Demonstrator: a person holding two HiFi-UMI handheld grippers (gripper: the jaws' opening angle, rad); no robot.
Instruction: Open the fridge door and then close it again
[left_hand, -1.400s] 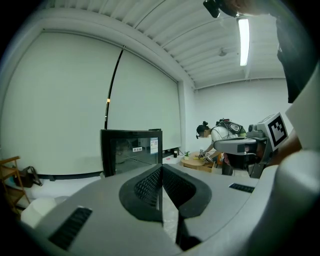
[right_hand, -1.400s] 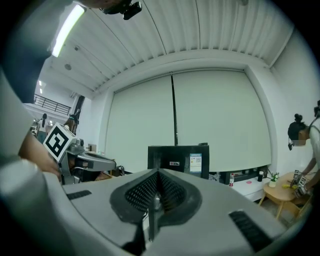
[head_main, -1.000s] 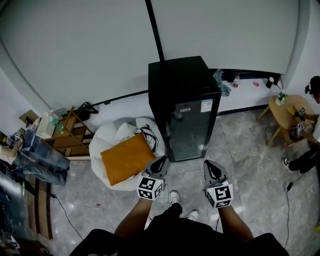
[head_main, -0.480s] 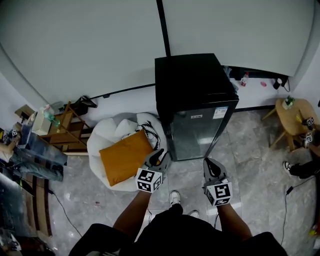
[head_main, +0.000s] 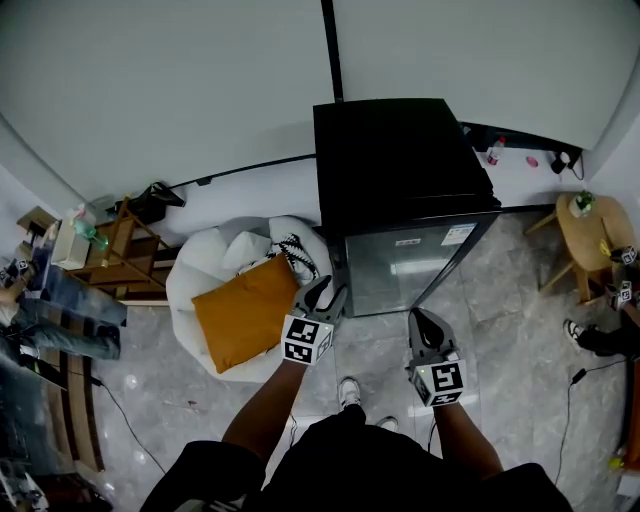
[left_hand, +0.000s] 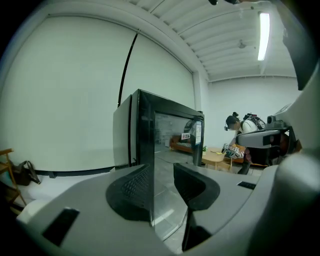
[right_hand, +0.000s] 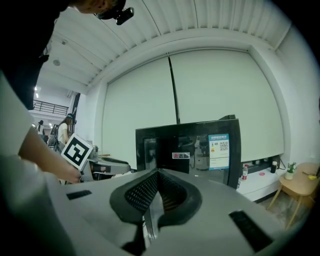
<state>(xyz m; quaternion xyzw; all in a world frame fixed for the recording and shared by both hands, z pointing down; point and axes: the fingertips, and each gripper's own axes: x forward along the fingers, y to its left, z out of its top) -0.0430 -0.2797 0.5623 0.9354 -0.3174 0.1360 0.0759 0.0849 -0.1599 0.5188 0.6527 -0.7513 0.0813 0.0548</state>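
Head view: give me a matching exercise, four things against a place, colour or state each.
Things:
1 fridge
2 cushion
3 round table
4 right gripper

Descriptions:
A jaws shut
B on the white beanbag
C black, against the wall
D far right, small plant on it

Pairs: 1-C, 2-B, 3-D, 4-A

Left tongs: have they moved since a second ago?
Yes: the left tongs have closed in on the fridge door's left edge. Their jaws have just been opening, with that edge lined up between them but not gripped.
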